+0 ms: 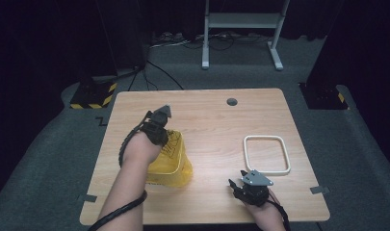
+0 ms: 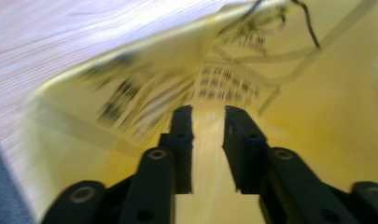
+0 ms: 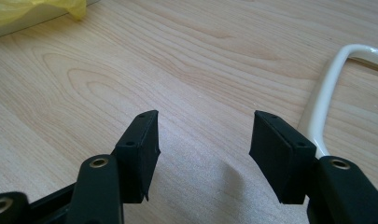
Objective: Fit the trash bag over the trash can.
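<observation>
A yellow plastic bag (image 1: 175,166) with black print stands open on the left half of the wooden table (image 1: 212,120). My left gripper (image 1: 164,137) points down into its mouth. In the left gripper view its jaws (image 2: 208,112) stand a narrow gap apart inside the yellow bag (image 2: 326,121), with nothing between them. My right gripper (image 1: 237,178) rests near the table's front edge, open and empty (image 3: 203,128). A white rectangular loop (image 1: 247,154) lies flat just to its right, and its rim (image 3: 323,100) runs past the right jaw. A corner of the bag (image 3: 37,8) shows far left.
A round cable hole (image 1: 232,102) sits near the table's far edge. Behind the table stand a white metal frame (image 1: 240,21) and loose cables on the floor. Black bases with yellow stripes (image 1: 94,96) flank the far corners. Bare wood lies between bag and loop.
</observation>
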The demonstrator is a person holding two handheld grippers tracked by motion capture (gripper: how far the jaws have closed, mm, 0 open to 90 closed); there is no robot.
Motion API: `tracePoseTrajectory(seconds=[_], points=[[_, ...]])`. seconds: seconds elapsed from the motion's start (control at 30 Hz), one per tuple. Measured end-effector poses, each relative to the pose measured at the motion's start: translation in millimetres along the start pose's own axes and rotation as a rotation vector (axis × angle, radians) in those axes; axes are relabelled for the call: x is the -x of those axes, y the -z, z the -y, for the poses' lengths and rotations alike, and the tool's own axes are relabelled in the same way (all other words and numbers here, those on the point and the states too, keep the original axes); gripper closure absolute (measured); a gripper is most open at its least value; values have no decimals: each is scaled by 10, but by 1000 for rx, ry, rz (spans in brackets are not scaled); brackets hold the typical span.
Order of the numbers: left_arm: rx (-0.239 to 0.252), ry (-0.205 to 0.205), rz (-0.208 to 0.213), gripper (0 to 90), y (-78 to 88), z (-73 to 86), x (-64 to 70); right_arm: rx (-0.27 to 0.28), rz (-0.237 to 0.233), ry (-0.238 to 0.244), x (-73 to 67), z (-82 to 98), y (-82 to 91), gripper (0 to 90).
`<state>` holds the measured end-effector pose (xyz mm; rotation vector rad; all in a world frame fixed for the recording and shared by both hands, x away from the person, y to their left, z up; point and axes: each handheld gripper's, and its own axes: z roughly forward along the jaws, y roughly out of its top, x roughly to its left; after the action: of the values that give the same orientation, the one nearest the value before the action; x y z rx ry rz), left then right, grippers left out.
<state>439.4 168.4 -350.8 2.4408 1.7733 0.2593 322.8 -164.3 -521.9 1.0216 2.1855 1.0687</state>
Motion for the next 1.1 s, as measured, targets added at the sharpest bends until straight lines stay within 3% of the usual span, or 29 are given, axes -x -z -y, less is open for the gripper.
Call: tracePoseTrajectory(seconds=[0.1,0.23,0.4,0.47,0.53,0.7,0.77,0.9,1.0,1.1], points=[[13,12,-39,613,244,171,-176,5,-1,3,-9,-6,4,410],[33,19,-68,530,358,402,-472,23,-14,5,-65,-71,34,401],[45,56,-79,487,199,642,-852,65,-62,6,-211,-262,86,395],[55,47,-81,460,61,713,-969,69,-78,22,-293,-353,65,394],[32,58,-72,442,-122,760,-1054,60,-87,47,-383,-441,9,392],[11,41,-21,421,-568,849,-1105,55,-118,47,-568,-707,-181,391],[20,57,-11,422,-680,870,-1106,60,-117,42,-609,-807,-273,390],[76,60,12,425,-820,913,-1118,68,-96,11,-638,-951,-485,389],[125,63,73,426,-879,943,-1127,66,-95,2,-663,-1023,-635,389],[158,56,86,427,-919,959,-1100,73,-90,2,-682,-1071,-718,389]])
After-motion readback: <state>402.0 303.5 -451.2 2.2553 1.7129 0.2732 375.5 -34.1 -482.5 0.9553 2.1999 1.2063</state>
